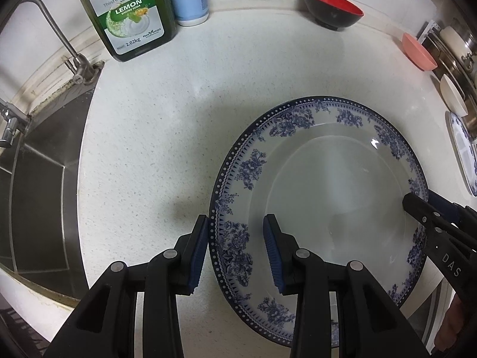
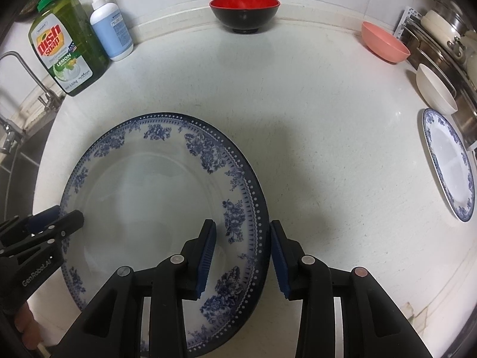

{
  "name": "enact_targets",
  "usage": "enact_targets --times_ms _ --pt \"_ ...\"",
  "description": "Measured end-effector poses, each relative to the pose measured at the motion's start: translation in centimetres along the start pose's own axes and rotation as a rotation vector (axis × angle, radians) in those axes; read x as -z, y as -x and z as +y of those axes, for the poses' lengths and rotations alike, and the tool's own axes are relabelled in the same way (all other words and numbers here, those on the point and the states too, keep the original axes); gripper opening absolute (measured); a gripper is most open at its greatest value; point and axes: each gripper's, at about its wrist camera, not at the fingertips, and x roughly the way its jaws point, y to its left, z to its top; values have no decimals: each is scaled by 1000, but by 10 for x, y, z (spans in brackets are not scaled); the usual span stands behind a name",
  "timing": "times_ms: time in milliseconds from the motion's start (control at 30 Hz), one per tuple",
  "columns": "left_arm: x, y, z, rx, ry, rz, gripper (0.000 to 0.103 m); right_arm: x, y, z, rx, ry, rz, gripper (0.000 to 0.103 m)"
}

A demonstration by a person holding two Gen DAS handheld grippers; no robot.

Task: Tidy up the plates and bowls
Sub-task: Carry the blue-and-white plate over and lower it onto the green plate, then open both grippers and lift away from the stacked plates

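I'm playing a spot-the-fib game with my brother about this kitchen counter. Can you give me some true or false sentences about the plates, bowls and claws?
1. The left claw and the right claw each straddle the rim of the big round blue-and-white flowered plate, on opposite sides. True.
2. The black bowl with the red inside sits on the big plate. False: it stands alone by the back wall.
3. A pink bowl and a cream bowl are off to the right. True.
4. The green dish soap bottle lies on its side. False: it stands upright beside the pale blue pump bottle.
5. A smaller blue-and-white plate lies at the right. True.
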Motion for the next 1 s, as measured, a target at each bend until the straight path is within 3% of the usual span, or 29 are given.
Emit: enact_targets --times_ms 300,400,467,667,800,1000 --pt "1 -1 -2 -5 -11 -16 40 1 -4 -1 -12 -2 18 39" --pt "2 -2 -2 3 -9 -13 51 1 -3 -3 -24 -10 10 40" --pt "3 1 -3 6 -11 -27 58 1 0 -5 -31 -22 -2 50" --pt "4 24 -4 -9 -28 -131 72 3 21 -8 -20 -44 -85 56" --pt "6 43 -11 14 -70 -219 73 7 39 -10 -4 -56 -148 62" --pt "3 63 -27 67 -123 -273 75 17 68 -23 29 -100 -240 71"
